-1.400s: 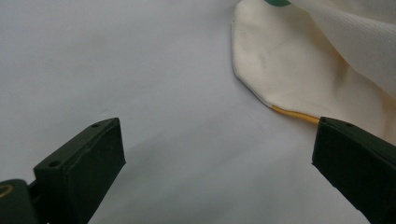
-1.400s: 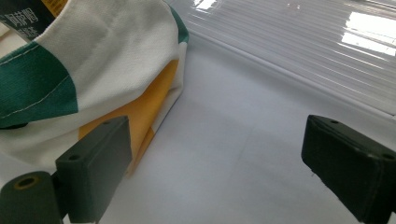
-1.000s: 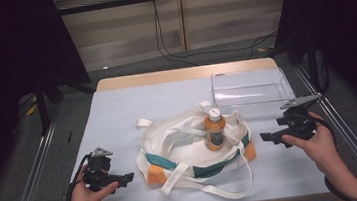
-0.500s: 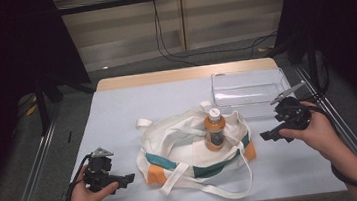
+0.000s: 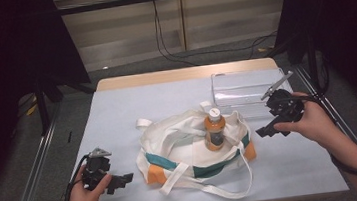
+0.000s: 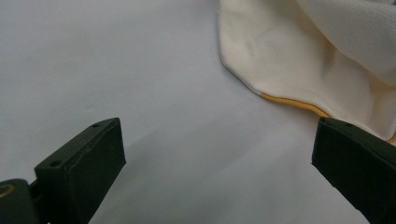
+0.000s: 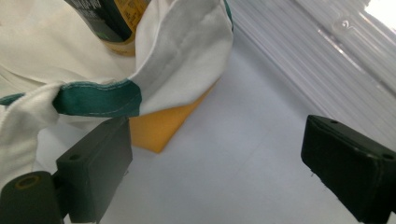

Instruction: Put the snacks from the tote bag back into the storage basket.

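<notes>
Both tongs are released — left tongs [image 5: 124,178] lower left, right tongs [image 5: 265,131] right of centre. Tote bag [image 5: 191,149], mid-worktop [image 5: 117,112], holds an upright bottle [image 5: 214,131]; grip fabric edges — not the bottle.

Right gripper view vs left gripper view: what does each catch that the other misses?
Right gripper view alone: the bottle's lower part standing in the bag, the bag's green band, its orange corner, and the ribbed wall of the clear plastic bin.

Left gripper view alone: a cream edge of the bag with a thin orange seam, on its left side.

Shared: the cream tote bag, the pale table cover, and each view's own tongs, right and left, jaws wide apart with nothing between them.
</notes>
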The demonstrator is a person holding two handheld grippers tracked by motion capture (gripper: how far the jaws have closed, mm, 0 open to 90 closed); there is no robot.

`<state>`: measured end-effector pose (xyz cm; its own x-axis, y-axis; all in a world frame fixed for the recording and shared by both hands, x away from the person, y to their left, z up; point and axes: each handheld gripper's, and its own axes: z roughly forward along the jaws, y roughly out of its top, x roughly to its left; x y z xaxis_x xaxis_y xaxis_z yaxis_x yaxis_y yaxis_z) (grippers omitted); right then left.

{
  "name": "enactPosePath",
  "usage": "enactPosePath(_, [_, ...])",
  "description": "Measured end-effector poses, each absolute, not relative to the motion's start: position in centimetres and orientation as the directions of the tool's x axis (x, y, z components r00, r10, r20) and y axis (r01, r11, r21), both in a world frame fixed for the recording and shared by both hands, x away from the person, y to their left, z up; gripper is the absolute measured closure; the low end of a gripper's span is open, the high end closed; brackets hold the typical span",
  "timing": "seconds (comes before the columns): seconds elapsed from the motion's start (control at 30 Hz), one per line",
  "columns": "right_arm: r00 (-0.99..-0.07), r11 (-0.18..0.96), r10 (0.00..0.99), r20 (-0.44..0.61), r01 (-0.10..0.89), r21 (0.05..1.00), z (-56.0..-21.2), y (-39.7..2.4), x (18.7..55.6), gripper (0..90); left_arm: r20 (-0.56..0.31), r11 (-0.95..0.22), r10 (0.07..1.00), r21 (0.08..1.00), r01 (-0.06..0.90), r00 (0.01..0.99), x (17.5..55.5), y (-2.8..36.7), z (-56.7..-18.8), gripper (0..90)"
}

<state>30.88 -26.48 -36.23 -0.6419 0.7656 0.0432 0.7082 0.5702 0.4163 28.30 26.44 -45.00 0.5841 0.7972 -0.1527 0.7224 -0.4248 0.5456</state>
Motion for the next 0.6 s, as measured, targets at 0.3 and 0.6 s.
enactPosePath(0.3, [-0.653,0.579,0.755,0.061,0.707,0.405,-34.0,-25.5,31.2,8.4,-0.161,-0.438,0.787,0.536,0.722,0.596,28.4,26.4,-45.1,2.6])
enactPosePath(0.6, [-0.675,0.602,0.736,0.051,0.687,0.407,-32.4,-23.5,32.1,8.5,-0.160,-0.433,0.788,0.543,0.719,0.595,28.4,26.1,-45.2,2.6])
